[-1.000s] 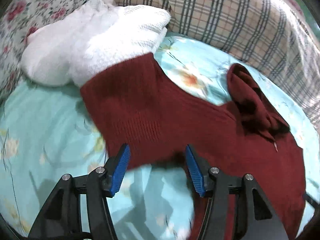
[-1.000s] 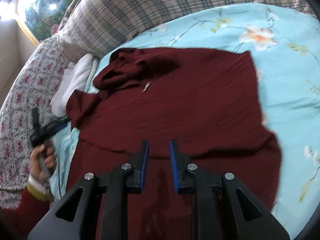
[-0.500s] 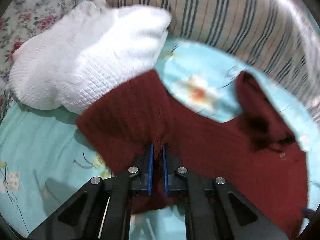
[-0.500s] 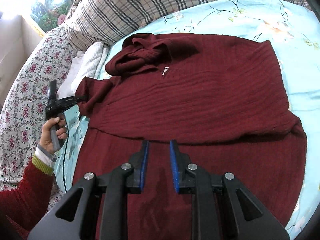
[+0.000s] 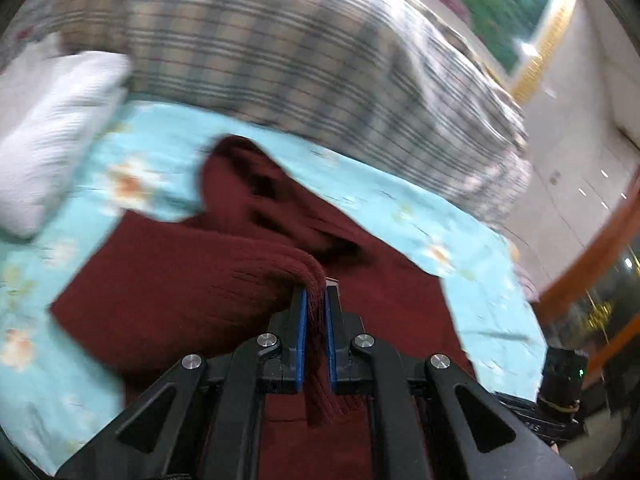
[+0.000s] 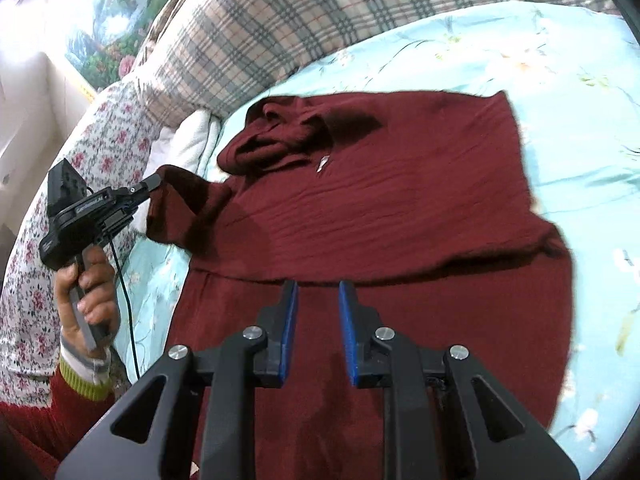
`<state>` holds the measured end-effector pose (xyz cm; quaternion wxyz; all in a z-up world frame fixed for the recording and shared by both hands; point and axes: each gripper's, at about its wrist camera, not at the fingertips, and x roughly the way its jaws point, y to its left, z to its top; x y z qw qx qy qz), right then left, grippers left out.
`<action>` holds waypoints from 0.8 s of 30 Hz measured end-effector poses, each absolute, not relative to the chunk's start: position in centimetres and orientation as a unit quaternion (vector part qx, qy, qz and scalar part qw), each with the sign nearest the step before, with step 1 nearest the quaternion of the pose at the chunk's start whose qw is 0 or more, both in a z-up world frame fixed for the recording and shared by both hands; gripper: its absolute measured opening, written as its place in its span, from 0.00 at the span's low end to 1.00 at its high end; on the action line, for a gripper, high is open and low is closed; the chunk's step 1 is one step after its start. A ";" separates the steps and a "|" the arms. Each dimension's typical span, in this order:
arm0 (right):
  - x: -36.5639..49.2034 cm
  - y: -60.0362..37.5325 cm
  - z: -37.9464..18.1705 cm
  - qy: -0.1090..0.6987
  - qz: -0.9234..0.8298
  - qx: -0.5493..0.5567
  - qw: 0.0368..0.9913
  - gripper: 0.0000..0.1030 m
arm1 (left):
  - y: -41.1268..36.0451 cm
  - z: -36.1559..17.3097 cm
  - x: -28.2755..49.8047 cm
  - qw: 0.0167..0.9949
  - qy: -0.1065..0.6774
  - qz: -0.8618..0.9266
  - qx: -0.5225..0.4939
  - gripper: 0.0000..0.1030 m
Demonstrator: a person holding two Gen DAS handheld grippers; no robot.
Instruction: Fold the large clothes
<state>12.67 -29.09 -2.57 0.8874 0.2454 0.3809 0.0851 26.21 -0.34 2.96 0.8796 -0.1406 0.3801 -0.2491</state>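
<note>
We have the left gripper (image 5: pixel 316 300) pinched on the sleeve (image 6: pixel 176 208) of the maroon sweater (image 6: pixel 380 216), lifting it off the blue sheet (image 6: pixel 560 80). Our right gripper (image 6: pixel 318 292) hovers over the sweater's folded body, its jaws narrowly apart and holding nothing. The sweater lies spread below the plaid pillow (image 6: pixel 320 12).

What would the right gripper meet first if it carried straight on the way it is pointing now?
Most likely the dark red sweater on the bed: the right gripper points down at it, jaws apart and empty, though its height above the knit is unclear.
</note>
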 end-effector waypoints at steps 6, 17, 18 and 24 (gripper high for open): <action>11.2 -31.6 -2.2 0.364 0.055 0.262 0.892 0.21 | -9.6 0.1 26.0 0.855 0.406 -0.300 -0.119 0.06; 11.2 -33.8 -3.8 0.376 0.033 0.283 0.882 0.21 | -17.4 -7.7 27.5 0.810 0.482 -0.319 -0.100 0.19; 11.5 -33.7 -3.9 0.377 0.035 0.286 0.880 0.26 | -16.9 -7.8 27.2 0.807 0.484 -0.322 -0.105 0.21; 14.2 -32.5 -4.2 0.382 0.050 0.269 0.883 0.51 | -10.1 -5.3 22.8 0.841 0.449 -0.286 -0.093 0.43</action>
